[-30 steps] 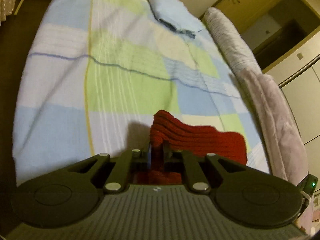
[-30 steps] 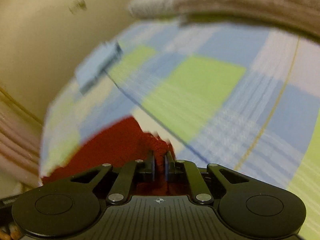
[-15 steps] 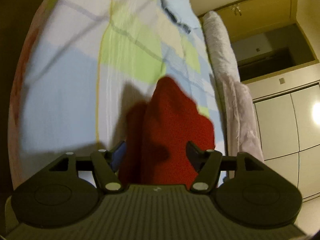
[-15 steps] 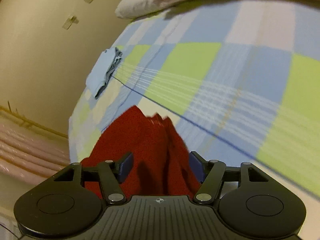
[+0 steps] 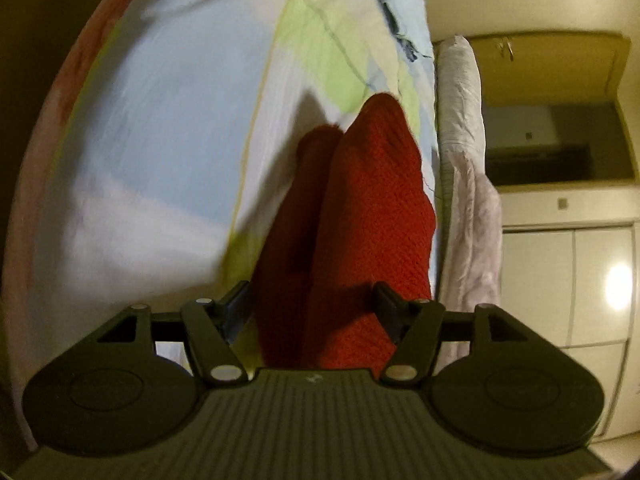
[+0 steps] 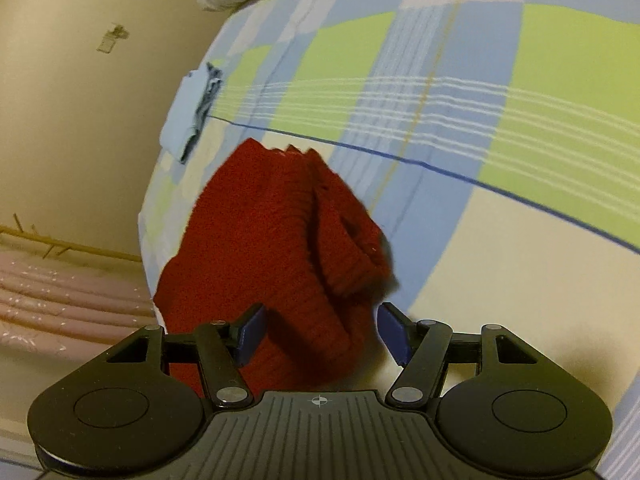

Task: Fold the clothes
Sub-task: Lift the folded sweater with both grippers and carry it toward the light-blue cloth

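Observation:
A red knitted garment (image 5: pixel 372 216) lies folded in a bunched heap on the checked bed sheet (image 5: pixel 160 140). My left gripper (image 5: pixel 314 306) is open, with the garment's near end lying between its spread fingers. In the right wrist view the same red garment (image 6: pixel 272 248) lies on the sheet (image 6: pixel 500 120). My right gripper (image 6: pixel 320 334) is open too, its blue pads on either side of the garment's near edge. Neither gripper holds the cloth.
A folded light blue garment (image 6: pixel 188 116) lies at the far end of the bed and also shows in the left wrist view (image 5: pixel 400 12). A rolled pale blanket (image 5: pixel 464 160) runs along the bed's right side. Cupboards (image 5: pixel 560 280) stand beyond it.
Both grippers were shut on the red garment one second ago and have opened and let it go. The garment has dropped onto the sheet. Both cameras have tilted.

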Motion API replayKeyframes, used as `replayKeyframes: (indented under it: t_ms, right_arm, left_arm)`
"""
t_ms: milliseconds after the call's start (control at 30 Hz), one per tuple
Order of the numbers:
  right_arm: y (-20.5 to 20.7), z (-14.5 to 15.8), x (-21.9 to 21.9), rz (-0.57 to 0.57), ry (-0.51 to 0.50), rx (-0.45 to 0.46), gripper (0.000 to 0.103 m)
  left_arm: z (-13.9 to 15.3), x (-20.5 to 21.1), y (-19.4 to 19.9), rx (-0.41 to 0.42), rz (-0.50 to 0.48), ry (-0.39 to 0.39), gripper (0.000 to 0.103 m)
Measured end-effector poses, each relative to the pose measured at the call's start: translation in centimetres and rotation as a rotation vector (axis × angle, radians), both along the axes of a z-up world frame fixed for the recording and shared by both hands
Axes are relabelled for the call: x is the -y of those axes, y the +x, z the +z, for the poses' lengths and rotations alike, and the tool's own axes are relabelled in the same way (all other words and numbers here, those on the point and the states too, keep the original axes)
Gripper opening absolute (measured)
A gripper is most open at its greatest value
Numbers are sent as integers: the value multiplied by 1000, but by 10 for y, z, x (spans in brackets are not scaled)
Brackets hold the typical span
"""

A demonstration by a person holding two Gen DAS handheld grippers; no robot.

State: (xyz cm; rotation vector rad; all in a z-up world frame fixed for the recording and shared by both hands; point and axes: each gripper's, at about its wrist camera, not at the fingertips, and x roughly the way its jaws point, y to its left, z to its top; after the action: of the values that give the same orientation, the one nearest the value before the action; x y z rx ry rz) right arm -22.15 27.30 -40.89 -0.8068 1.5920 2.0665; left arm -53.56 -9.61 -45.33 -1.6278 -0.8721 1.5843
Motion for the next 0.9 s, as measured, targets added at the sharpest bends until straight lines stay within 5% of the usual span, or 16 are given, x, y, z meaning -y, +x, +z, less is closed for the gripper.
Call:
replayKeyframes:
  t_ms: [167,633,900]
  right_arm:
    - [-1,-3,-1,-25,-17,16,65]
    - [-10,-6,-12,-43,-25,-6,65]
    - [-12,-2,-30,-39,2,-58,65]
  left_arm:
    - [-20,-4,-7,58,27,66,64]
    - [-1,-47,-43,-166,-110,25,63]
    - [-6,-61,-56,-126,-148,52,62]
